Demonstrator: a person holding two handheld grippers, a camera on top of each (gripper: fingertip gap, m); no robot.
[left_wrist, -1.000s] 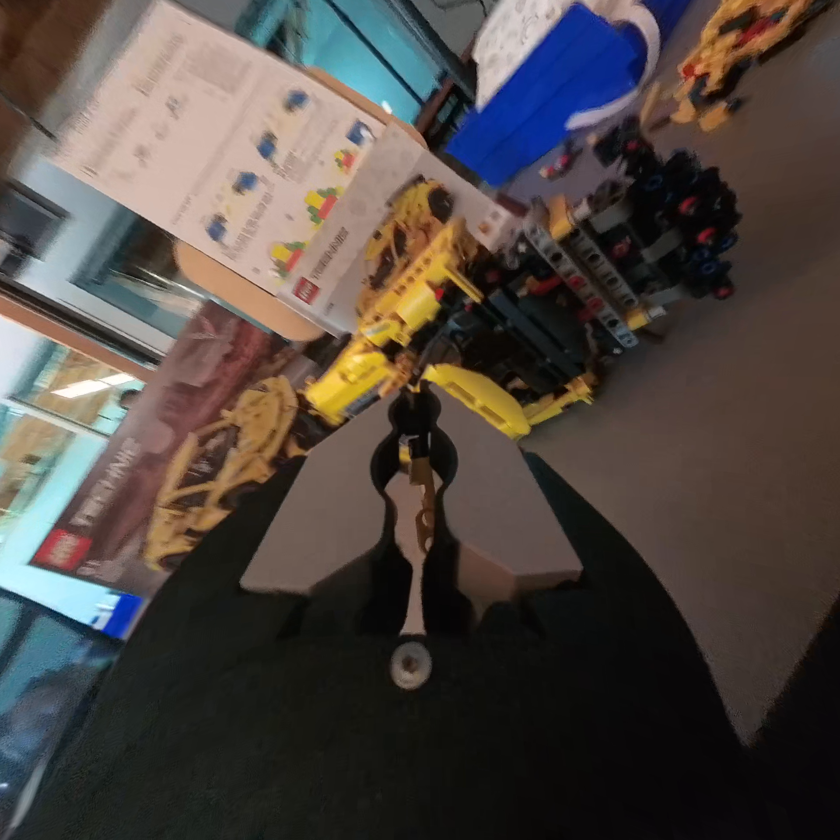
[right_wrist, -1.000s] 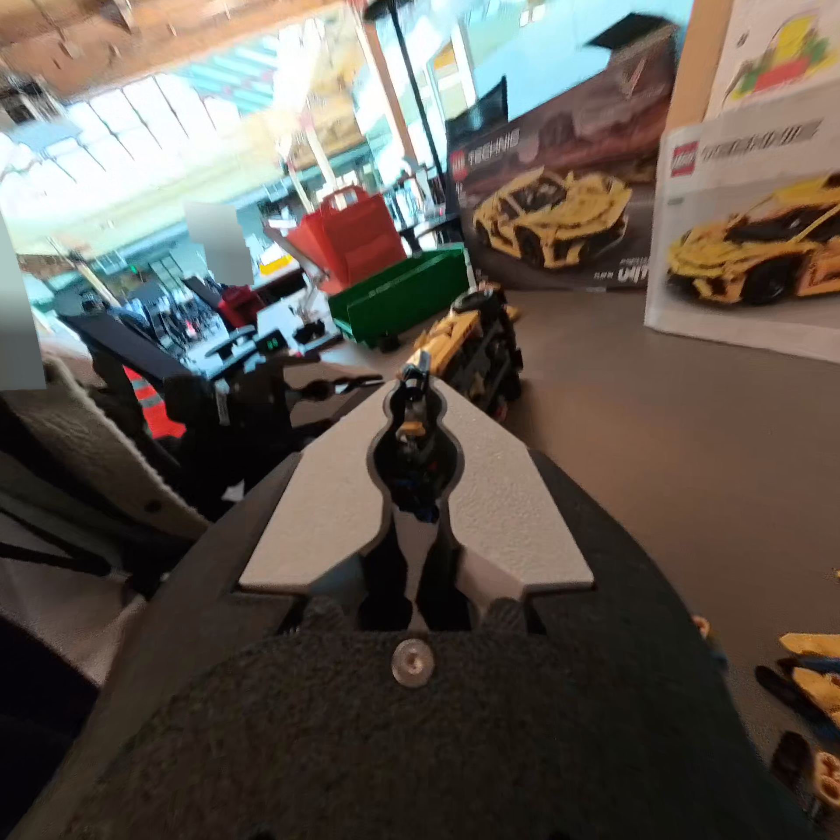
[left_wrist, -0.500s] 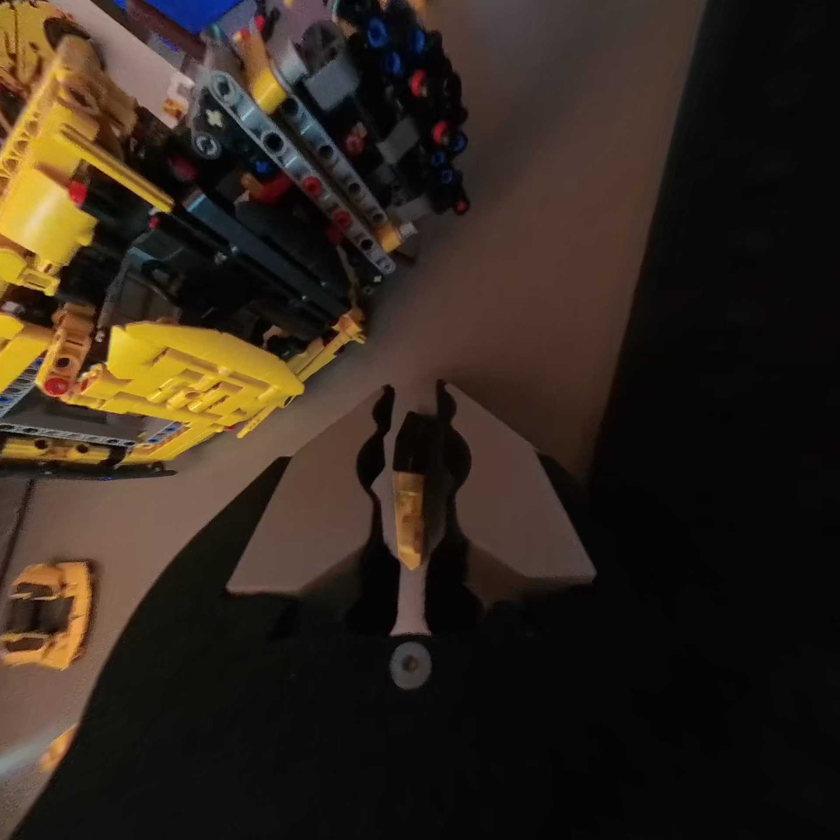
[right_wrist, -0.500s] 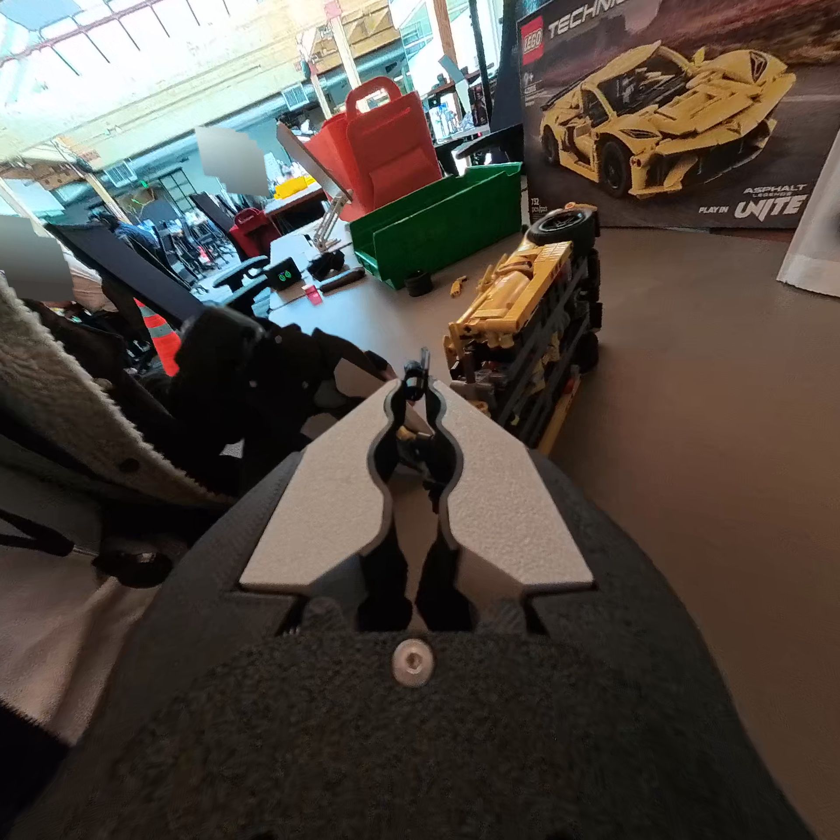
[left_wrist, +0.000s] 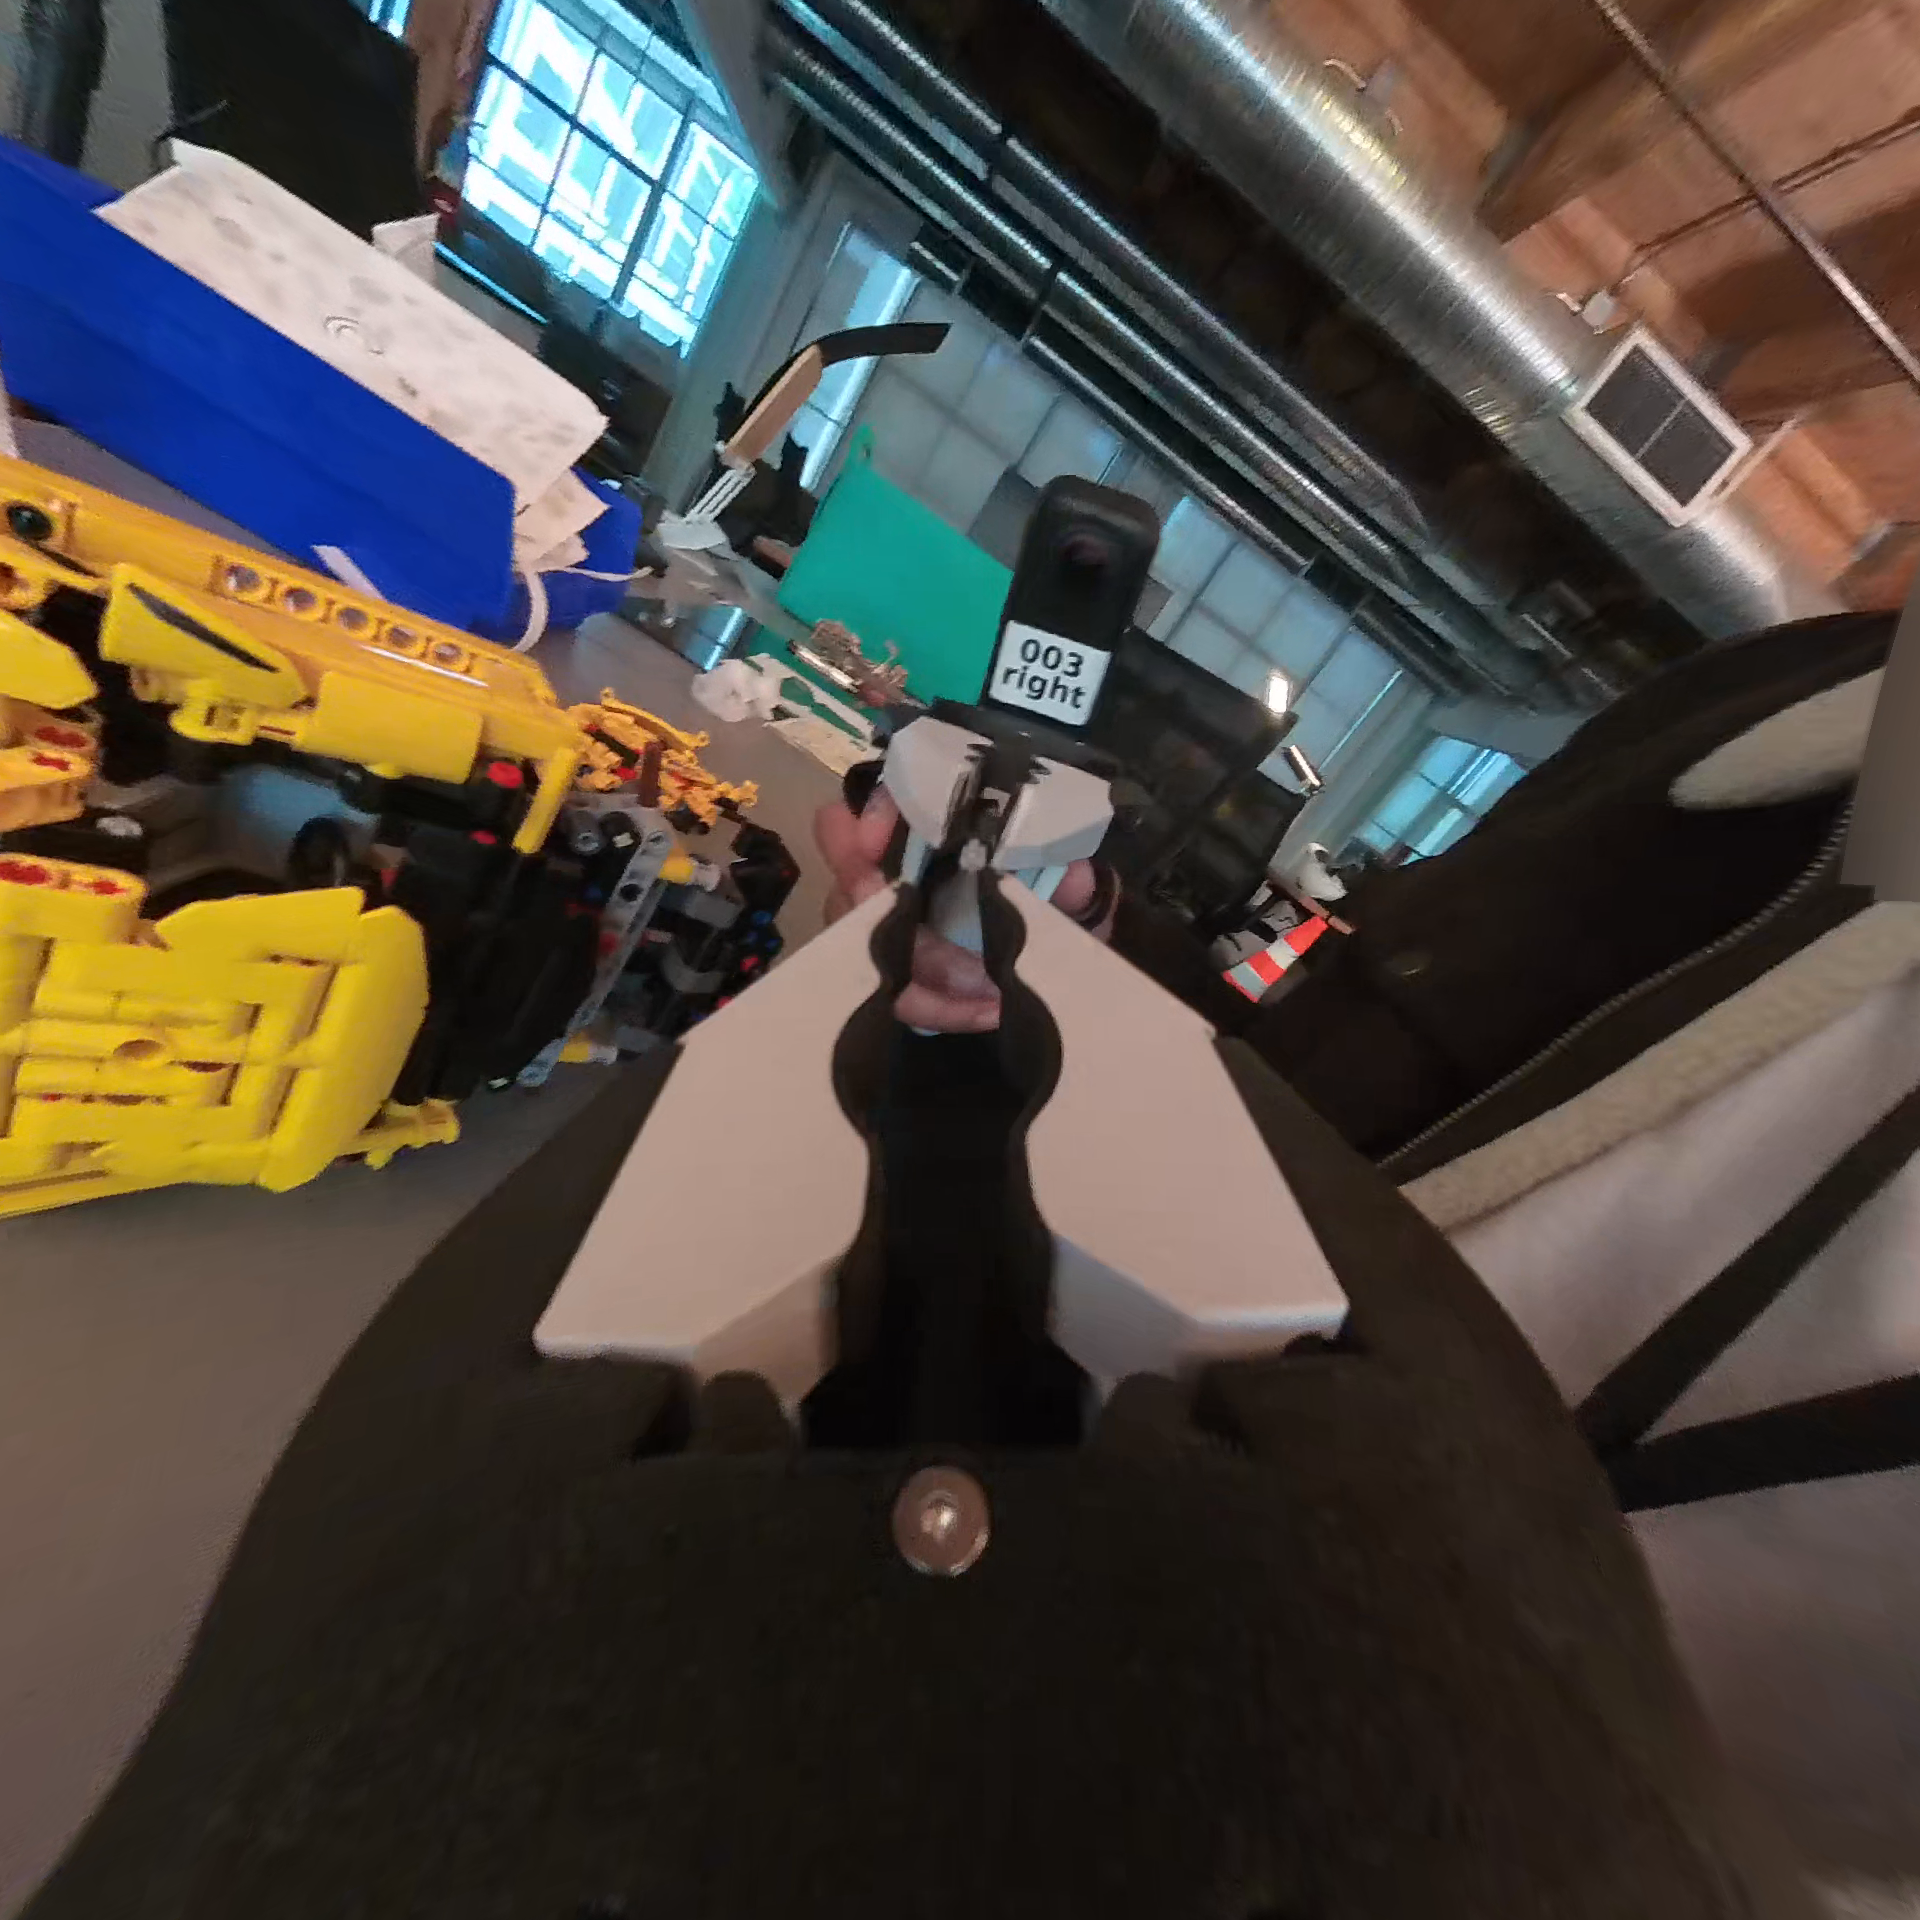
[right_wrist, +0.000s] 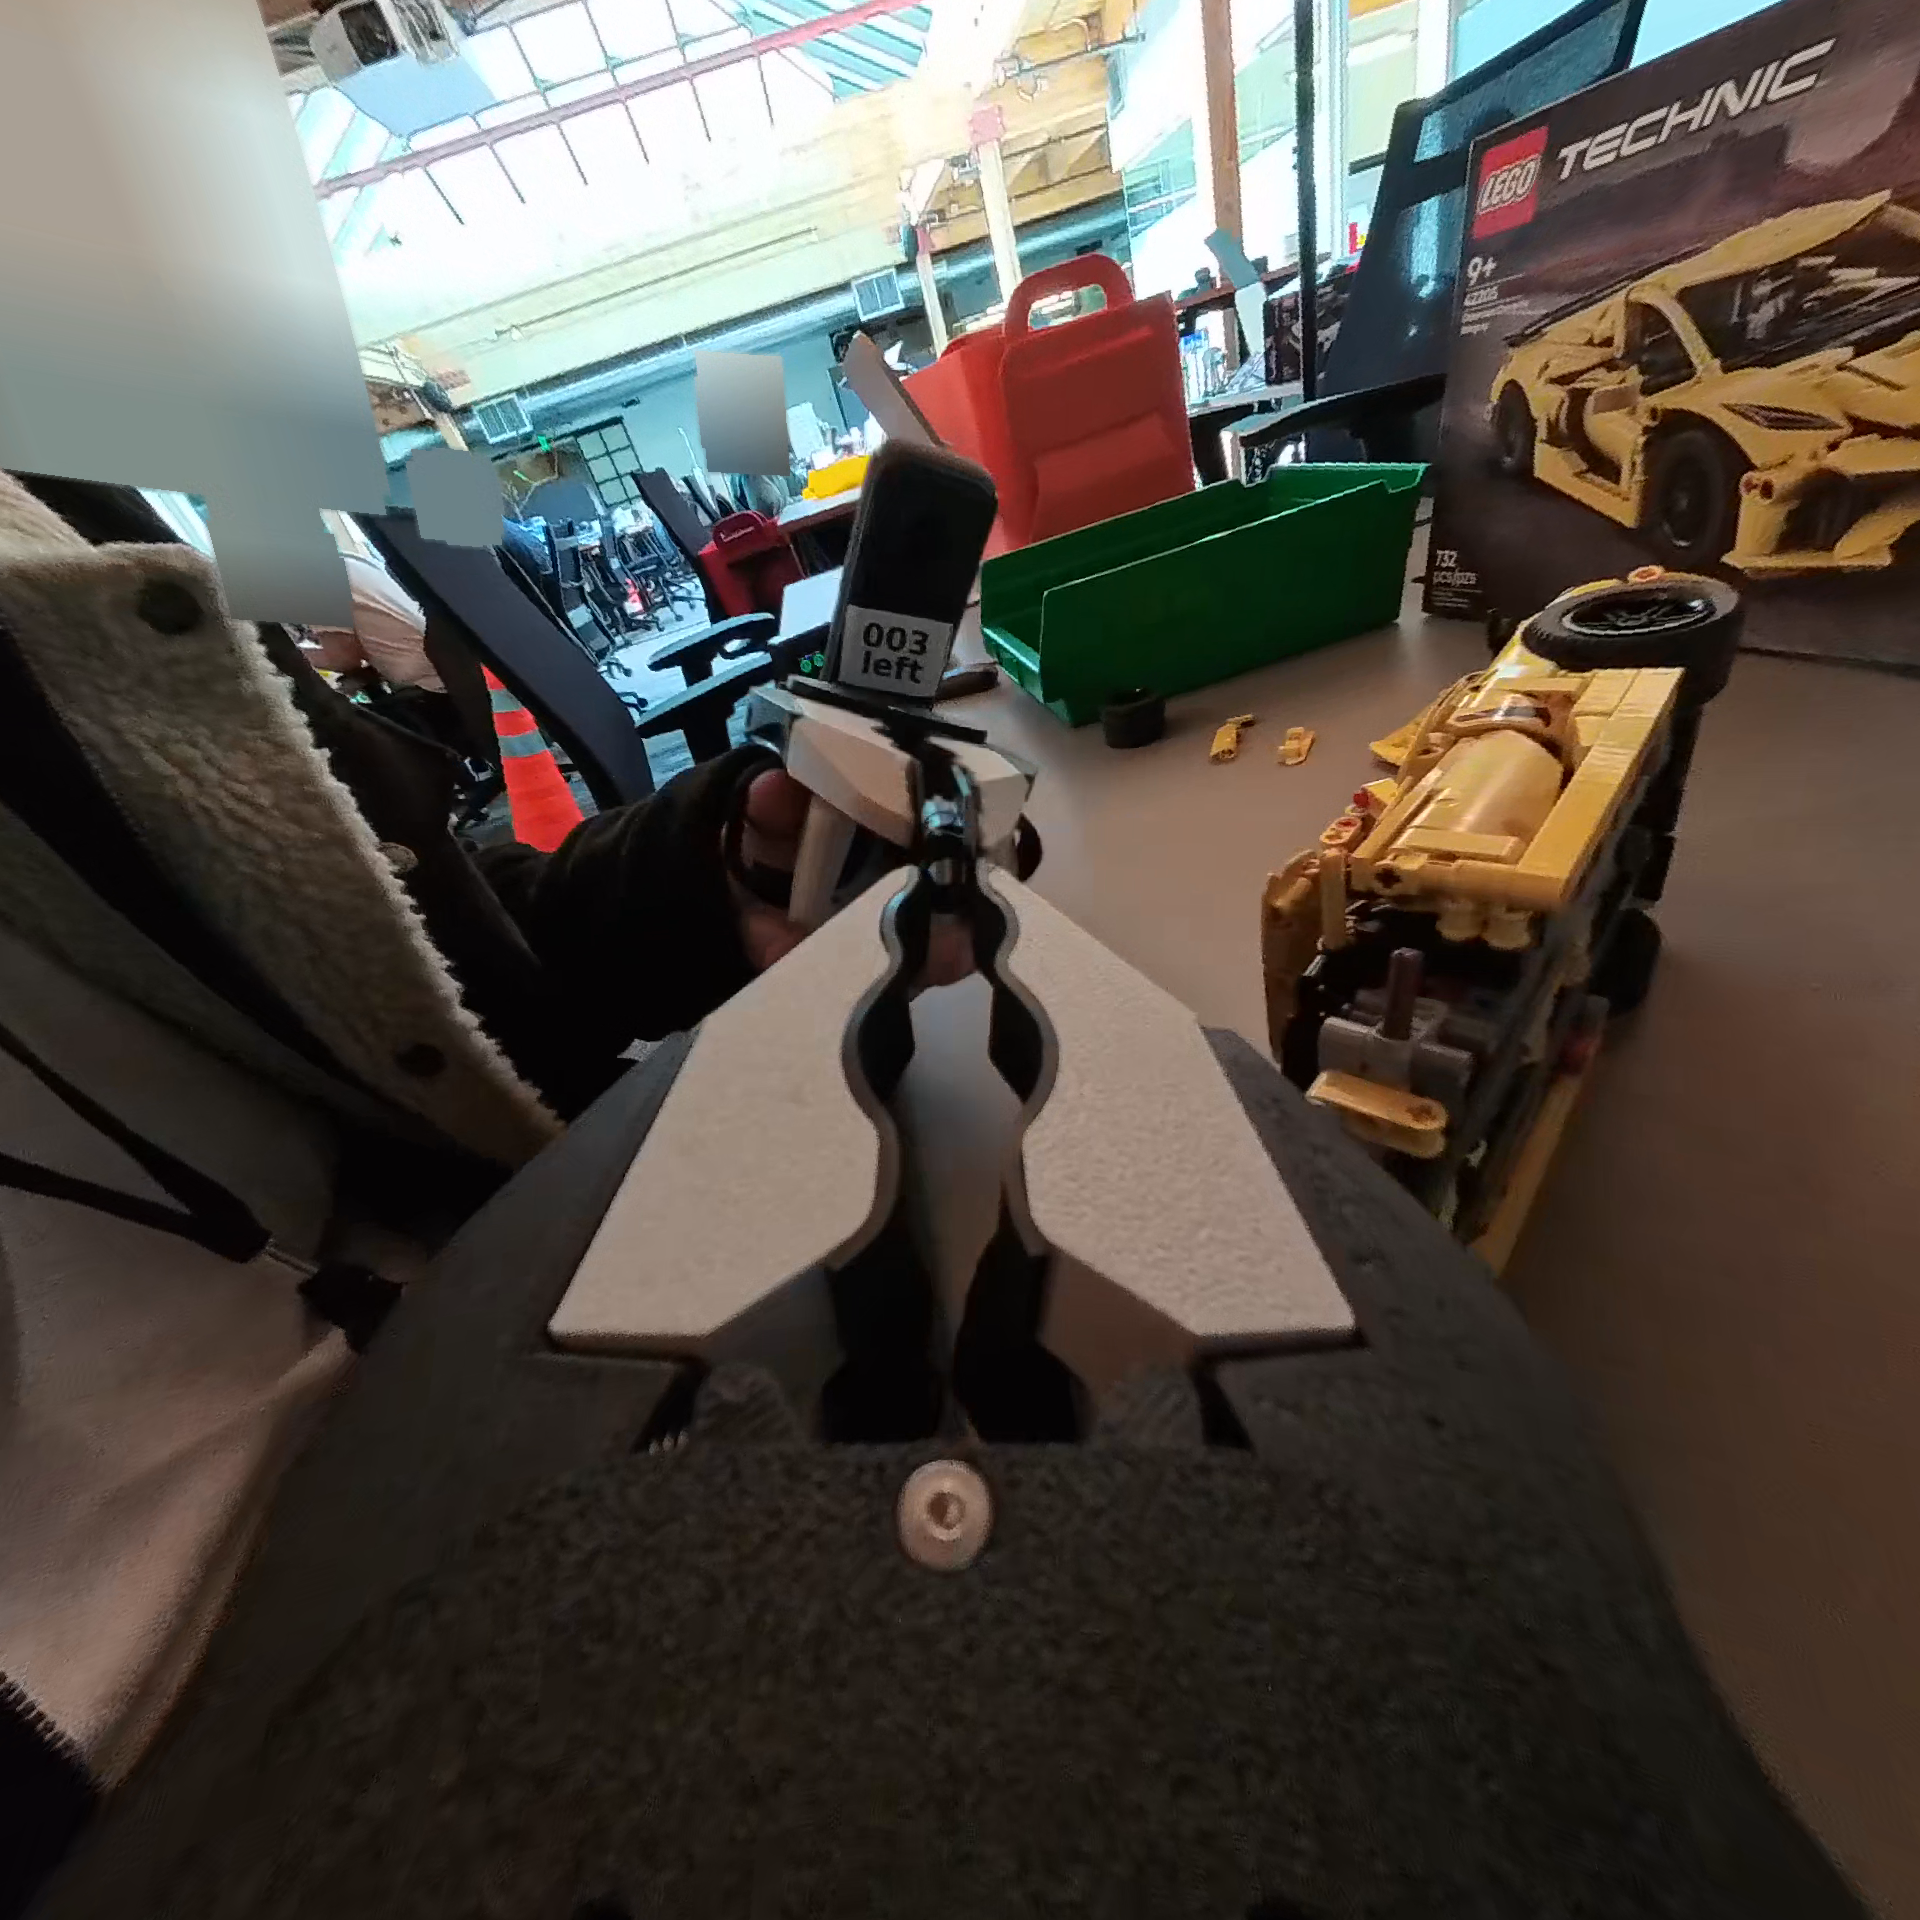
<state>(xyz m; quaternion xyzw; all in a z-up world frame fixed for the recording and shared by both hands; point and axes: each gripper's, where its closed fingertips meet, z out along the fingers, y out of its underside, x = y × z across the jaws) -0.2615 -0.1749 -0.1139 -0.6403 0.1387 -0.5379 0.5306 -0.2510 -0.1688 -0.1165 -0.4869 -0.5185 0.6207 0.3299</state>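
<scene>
Yellow brick car (right_wrist: 1496, 883) lies on its side. Beside it, both grippers, left (left_wrist: 951, 904) and right (right_wrist: 940, 894), now meet tip-to-tip, nearly closed; contents unclear.

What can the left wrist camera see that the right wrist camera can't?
Only the left wrist view shows the blue bin with papers and the silver duct. Only the right wrist view shows the green bin, the red bag and the car box. Both show the yellow toy car on its side, and the two grippers tip to tip.
</scene>
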